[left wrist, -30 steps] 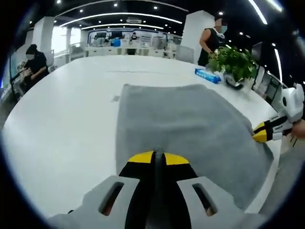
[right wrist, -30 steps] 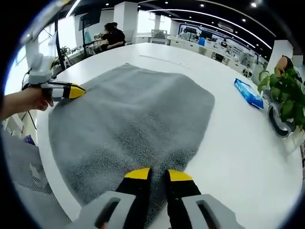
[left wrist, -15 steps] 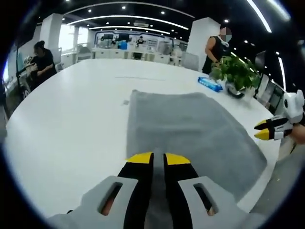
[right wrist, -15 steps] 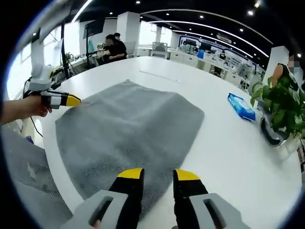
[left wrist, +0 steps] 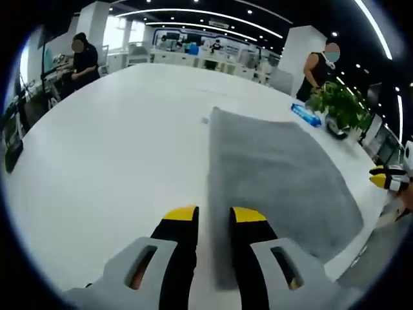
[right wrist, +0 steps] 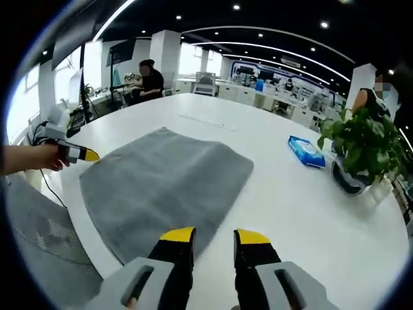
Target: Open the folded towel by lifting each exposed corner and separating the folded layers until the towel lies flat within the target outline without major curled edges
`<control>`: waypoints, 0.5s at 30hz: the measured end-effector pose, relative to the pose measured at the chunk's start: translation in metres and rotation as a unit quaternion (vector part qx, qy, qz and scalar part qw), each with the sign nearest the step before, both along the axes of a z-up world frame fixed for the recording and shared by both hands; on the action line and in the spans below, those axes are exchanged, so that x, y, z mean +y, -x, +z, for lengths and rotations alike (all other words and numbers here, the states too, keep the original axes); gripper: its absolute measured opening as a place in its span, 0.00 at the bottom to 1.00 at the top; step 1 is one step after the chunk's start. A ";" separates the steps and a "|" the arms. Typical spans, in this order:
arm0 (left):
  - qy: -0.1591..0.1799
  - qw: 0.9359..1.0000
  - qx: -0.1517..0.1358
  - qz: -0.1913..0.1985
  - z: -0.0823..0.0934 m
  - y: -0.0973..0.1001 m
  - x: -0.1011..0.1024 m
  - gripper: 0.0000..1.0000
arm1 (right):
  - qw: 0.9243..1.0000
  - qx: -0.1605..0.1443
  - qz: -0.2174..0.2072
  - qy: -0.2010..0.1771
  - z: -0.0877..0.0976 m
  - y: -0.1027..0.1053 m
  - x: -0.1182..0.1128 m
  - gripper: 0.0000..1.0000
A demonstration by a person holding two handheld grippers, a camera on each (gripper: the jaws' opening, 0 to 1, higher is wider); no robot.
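Grey towel [right wrist: 164, 184] spread flat on white table [right wrist: 303, 213], both grippers parted, no legible writing

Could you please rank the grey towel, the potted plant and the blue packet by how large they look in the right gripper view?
1. Grey towel
2. Potted plant
3. Blue packet

The towel lies nearer the camera, which exaggerates its lead.

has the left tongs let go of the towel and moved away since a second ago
Yes. In the right gripper view the left tongs, earlier on the grey towel, now sit off its edge, apart from it, over the white table.
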State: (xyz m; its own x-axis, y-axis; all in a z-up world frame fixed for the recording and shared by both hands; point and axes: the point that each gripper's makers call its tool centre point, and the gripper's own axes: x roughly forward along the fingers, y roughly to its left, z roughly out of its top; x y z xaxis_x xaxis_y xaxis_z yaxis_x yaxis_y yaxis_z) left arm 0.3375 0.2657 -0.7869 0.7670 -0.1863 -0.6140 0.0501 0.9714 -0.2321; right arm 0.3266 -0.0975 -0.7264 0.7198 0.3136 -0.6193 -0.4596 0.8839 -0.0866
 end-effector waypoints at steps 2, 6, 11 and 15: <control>0.009 1.000 0.011 0.001 -0.006 0.002 -0.002 0.17 | 1.000 0.001 -0.007 -0.003 0.000 0.001 -0.005 0.20; 0.029 0.999 0.018 0.003 -0.008 0.003 -0.006 0.14 | 1.000 0.000 -0.018 -0.004 0.002 0.003 -0.012 0.20; 0.029 0.999 0.029 0.008 -0.005 0.003 -0.004 0.10 | 0.999 -0.007 -0.032 -0.003 0.007 0.003 -0.023 0.19; 0.023 0.999 0.028 0.001 0.004 0.005 -0.008 0.05 | 0.999 -0.016 -0.043 -0.008 0.016 0.003 -0.030 0.19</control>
